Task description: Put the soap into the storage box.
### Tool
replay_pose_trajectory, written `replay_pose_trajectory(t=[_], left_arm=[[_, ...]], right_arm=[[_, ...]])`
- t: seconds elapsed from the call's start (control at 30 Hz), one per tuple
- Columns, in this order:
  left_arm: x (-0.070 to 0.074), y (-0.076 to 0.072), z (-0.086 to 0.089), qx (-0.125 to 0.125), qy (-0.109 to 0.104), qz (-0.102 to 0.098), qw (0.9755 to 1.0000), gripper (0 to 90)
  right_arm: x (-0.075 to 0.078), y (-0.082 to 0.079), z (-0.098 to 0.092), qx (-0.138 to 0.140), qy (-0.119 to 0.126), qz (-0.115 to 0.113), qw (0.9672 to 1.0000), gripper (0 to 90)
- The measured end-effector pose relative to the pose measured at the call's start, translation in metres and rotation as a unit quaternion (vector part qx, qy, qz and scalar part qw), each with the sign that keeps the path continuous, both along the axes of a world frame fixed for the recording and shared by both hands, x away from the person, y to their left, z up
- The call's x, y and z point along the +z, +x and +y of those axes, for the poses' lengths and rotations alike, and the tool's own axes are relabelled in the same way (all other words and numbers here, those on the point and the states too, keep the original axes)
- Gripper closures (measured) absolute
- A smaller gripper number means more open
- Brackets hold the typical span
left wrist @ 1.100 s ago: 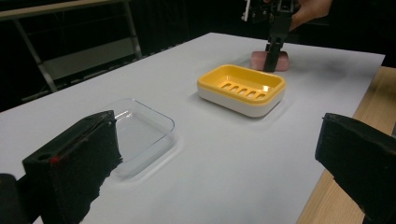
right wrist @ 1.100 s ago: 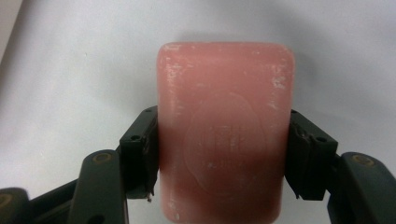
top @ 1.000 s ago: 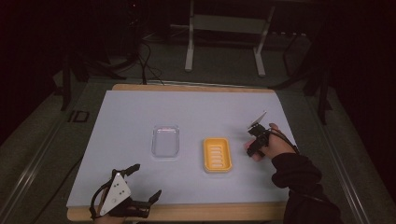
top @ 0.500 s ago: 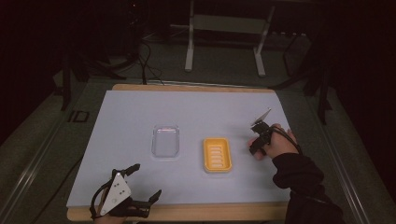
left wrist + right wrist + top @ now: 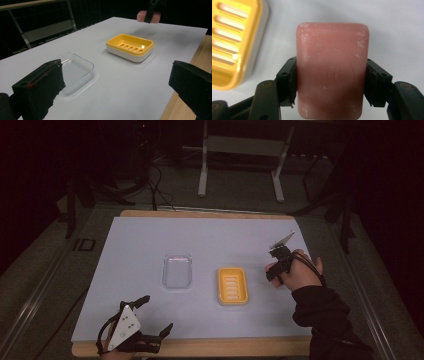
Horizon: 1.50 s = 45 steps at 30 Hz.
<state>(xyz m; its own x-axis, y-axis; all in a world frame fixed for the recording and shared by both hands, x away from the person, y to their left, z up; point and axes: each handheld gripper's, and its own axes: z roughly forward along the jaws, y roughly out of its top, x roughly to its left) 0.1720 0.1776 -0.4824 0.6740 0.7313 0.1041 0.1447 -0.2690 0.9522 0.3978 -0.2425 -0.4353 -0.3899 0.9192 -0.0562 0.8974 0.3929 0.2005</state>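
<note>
A pink soap bar point(image 5: 332, 67) is clamped between the jaws of my right gripper point(image 5: 331, 82), lifted off the white sheet just right of the yellow soap dish point(image 5: 229, 42). From above, the right gripper point(image 5: 276, 270) hangs in the hand beside the yellow soap dish point(image 5: 232, 285). In the left gripper view the soap bar point(image 5: 147, 17) and its shadow on the sheet show beyond the dish point(image 5: 130, 47). My left gripper point(image 5: 142, 320) rests at the table's near left edge, jaws wide apart and bare. A clear plastic lid point(image 5: 177, 271) lies left of the dish.
The white sheet point(image 5: 210, 237) covers most of a wooden table point(image 5: 210, 347) whose near edge shows. Metal stand legs point(image 5: 202, 167) and cables lie on the dark floor beyond the far edge.
My right hand has risen with the soap bar and drifted slightly toward the far side. The left gripper has stayed put.
</note>
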Motion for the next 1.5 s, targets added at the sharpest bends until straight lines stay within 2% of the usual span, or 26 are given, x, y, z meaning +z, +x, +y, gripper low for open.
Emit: replay_pose_trajectory(t=[0.07,0.17,0.2,0.27,0.33,0.4,0.53,0.67,0.8,0.83,0.9,0.97,1.1,1.3,1.47,1.5], left_arm=[[0.000,0.000,0.000,0.000,-0.001,0.000,1.0000,0.4],[0.000,0.000,0.000,0.000,-0.001,0.000,1.0000,0.4],[0.000,0.000,0.000,0.000,-0.001,0.000,1.0000,0.4],[0.000,0.000,0.000,0.001,-0.001,0.000,1.0000,0.4],[0.000,0.000,0.000,0.001,-0.001,0.000,1.0000,0.4],[0.000,0.000,0.000,0.001,-0.001,0.000,1.0000,0.4],[0.000,0.000,0.000,0.001,-0.002,-0.001,1.0000,0.4],[0.000,0.000,0.000,0.002,-0.003,-0.001,1.0000,0.4],[0.000,-0.001,0.000,0.001,-0.004,-0.001,1.0000,0.4],[0.000,-0.001,0.000,0.001,-0.004,-0.001,1.0000,0.4],[0.000,-0.001,0.000,0.000,-0.005,-0.001,1.0000,0.4],[0.001,-0.001,0.000,0.001,-0.005,-0.002,1.0000,0.4],[0.001,-0.001,0.000,0.001,-0.005,-0.002,1.0000,0.4],[0.001,-0.001,0.000,0.002,-0.005,-0.002,1.0000,0.4],[0.001,-0.002,0.001,0.001,-0.005,-0.003,1.0000,0.4],[0.001,-0.002,0.001,0.001,-0.004,-0.003,1.0000,0.4]], right_arm=[[0.006,-0.004,0.006,-0.007,-0.003,-0.008,0.9999,37.6],[0.013,-0.009,0.014,-0.019,0.011,-0.015,0.9996,37.6],[0.015,-0.011,0.016,-0.021,0.017,-0.012,0.9996,37.6],[0.018,-0.014,0.023,-0.021,0.005,-0.015,0.9997,37.6],[0.020,-0.016,0.028,-0.026,0.019,-0.010,0.9994,37.6],[0.022,-0.019,0.033,-0.026,0.030,-0.008,0.9992,37.6],[0.028,-0.023,0.048,-0.030,0.033,-0.011,0.9989,37.6],[0.033,-0.028,0.066,-0.022,0.042,-0.017,0.9987,37.6],[0.034,-0.031,0.083,-0.022,0.045,-0.013,0.9987,37.6],[0.034,-0.032,0.087,-0.022,0.047,-0.019,0.9985,37.6],[0.033,-0.033,0.094,-0.023,0.055,-0.017,0.9981,37.6],[0.032,-0.034,0.099,-0.031,0.070,-0.020,0.9969,37.5],[0.027,-0.033,0.106,-0.043,0.081,-0.028,0.9954,37.6],[0.014,-0.033,0.116,-0.066,0.094,-0.020,0.9932,37.6],[0.003,-0.034,0.125,-0.079,0.091,-0.018,0.9925,37.6],[0.000,-0.033,0.125,-0.085,0.098,-0.016,0.9914,37.6]])
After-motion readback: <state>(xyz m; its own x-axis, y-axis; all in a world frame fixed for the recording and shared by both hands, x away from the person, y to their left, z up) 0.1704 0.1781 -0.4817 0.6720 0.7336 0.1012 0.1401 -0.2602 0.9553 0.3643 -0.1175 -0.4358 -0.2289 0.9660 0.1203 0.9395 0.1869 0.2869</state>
